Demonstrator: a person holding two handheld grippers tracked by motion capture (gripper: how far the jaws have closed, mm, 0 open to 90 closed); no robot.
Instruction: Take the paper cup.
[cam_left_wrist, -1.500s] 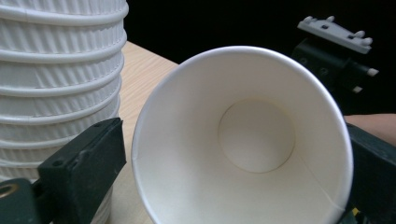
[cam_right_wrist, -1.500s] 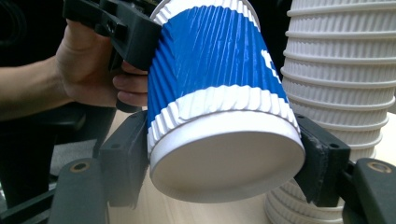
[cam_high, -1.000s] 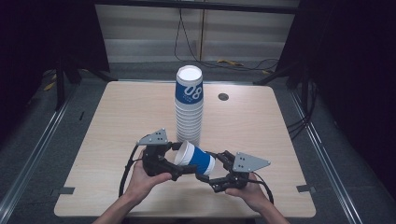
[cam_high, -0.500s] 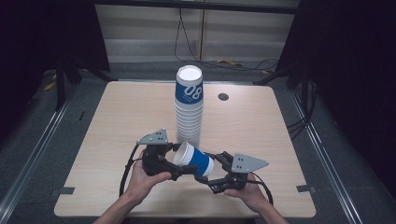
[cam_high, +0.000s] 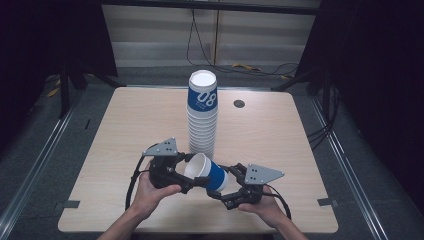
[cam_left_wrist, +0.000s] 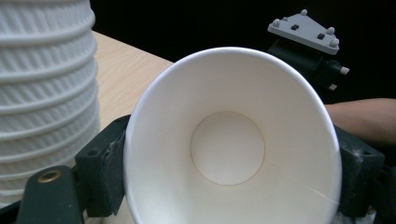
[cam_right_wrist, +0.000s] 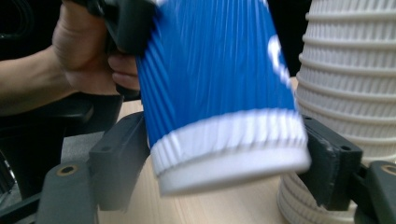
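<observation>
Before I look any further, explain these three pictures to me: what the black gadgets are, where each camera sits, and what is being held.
No robot here: a person holds a hand-operated black clamp in each hand. The top picture looks down on a wooden table from above the person. The left gripper and right gripper hold one blue paper cup between them, lying sideways above the table. The left one grips its open rim, the right one its white base end. Behind it stands a tall stack of cups. The other two pictures come from cameras on the clamps: one looks into the cup's mouth, the other at its blue side.
</observation>
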